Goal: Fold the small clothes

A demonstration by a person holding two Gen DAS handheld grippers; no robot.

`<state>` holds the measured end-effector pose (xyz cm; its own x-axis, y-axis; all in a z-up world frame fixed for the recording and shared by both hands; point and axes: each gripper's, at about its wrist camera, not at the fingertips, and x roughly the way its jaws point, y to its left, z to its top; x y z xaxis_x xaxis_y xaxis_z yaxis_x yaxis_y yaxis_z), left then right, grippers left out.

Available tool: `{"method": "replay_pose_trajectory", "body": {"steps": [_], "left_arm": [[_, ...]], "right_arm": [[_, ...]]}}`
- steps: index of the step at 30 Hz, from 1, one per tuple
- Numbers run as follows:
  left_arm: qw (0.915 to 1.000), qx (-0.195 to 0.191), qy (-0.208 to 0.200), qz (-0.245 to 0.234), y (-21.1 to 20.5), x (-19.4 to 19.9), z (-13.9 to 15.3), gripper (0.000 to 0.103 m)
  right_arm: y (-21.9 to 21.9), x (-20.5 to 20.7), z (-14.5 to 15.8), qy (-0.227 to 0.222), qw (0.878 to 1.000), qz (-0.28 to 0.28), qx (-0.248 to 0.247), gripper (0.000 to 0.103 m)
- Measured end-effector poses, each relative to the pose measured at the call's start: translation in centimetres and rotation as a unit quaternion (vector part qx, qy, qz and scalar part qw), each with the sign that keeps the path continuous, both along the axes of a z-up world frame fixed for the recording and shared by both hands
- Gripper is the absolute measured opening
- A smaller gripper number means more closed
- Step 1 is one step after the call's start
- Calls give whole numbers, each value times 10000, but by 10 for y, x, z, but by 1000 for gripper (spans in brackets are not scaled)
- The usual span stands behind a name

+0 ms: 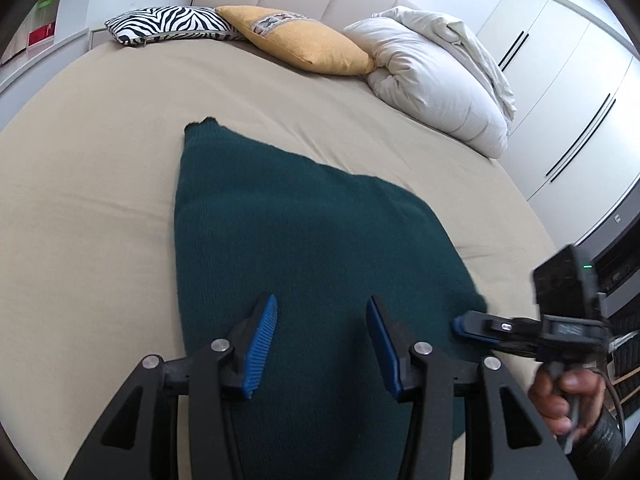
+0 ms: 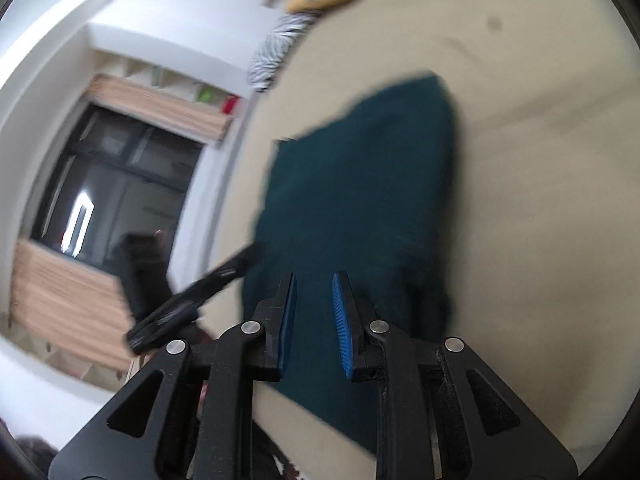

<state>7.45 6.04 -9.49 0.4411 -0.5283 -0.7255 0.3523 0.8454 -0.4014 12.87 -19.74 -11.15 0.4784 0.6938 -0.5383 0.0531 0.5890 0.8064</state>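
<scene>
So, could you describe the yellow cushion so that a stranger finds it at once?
Look at the head of the beige bed. Three soft things lie there in a row; the yellow cushion is the middle one, between the zebra-striped cushion and the crumpled white duvet. Only it is mustard yellow.

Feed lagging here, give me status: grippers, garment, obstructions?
Left gripper open above green knit garment. Right gripper open, narrow gap, at its edge. Garment flat on bed. Nothing obstructing.

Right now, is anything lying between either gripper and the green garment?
Nothing visible. The left gripper is open right over the green garment, and the right gripper has its narrow gap over the same cloth. The pillows lie far off.
</scene>
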Motion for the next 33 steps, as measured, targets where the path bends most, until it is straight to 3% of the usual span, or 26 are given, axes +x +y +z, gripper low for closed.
{"method": "replay_pose_trajectory", "body": {"steps": [1, 3, 6, 8, 9, 12, 14, 15, 17, 19, 22, 26, 28, 30, 33], "left_arm": [[10000, -67, 4, 35, 3, -5, 0, 49], [9999, -126, 6, 40, 6, -11, 1, 49], [10000, -72, -34, -40, 7, -19, -1, 49], [9998, -204, 11, -12, 13, -19, -4, 49], [9996, -295, 38, 24, 16, -19, -5, 49], [9991, -425, 50, 39, 22, -28, -4, 49], [9989, -453, 86, 3, 25, -35, -7, 49], [9988, -477, 114, 8, 28, -38, -10, 49], [9984, -525, 206, 31, 31, -46, -17, 49], [9978, -589, 303, 55, 35, -53, -24, 49], [9965, -737, 346, 196, 49, -60, -22, 49], [9967, -456, 270, 621, 68, -69, -11, 50], [9955, -409, 31, 849, 77, -78, 4, 54], [9932, -54, -340, 1108, 80, -88, 22, 62], [9796, 617, -1363, 1343, 70, -106, 65, 90]], "right_arm": [[-5, 0, -20, 227, 9994, -139, 215, 15], [-12, -3, -37, 237, 9976, -268, 593, 11], [-7, -8, -40, 161, 9986, -225, 450, 11], [-8, -10, -43, 162, 9986, -214, 447, 7], [-10, -9, -45, 201, 9986, -247, 427, 0], [-20, -18, -46, 264, 9983, -349, 385, 0], [-26, -28, -38, 256, 9990, -353, 139, 0], [-29, -32, -35, 282, 9989, -383, -39, 10], [-36, -40, -26, 346, 9964, -566, -522, 9], [-46, -50, -11, 256, 9948, -737, -660, 13], [-45, -54, 16, -122, 9929, -882, -785, 13], [-49, -57, 54, -650, 9854, -1008, -1208, 17], [-41, -59, 76, -949, 9795, -1065, -1424, 26], [-28, -57, 93, -1181, 9671, -1166, -1931, 27], [-6, -60, 127, -1644, 9388, -1349, -2711, 29]]}}
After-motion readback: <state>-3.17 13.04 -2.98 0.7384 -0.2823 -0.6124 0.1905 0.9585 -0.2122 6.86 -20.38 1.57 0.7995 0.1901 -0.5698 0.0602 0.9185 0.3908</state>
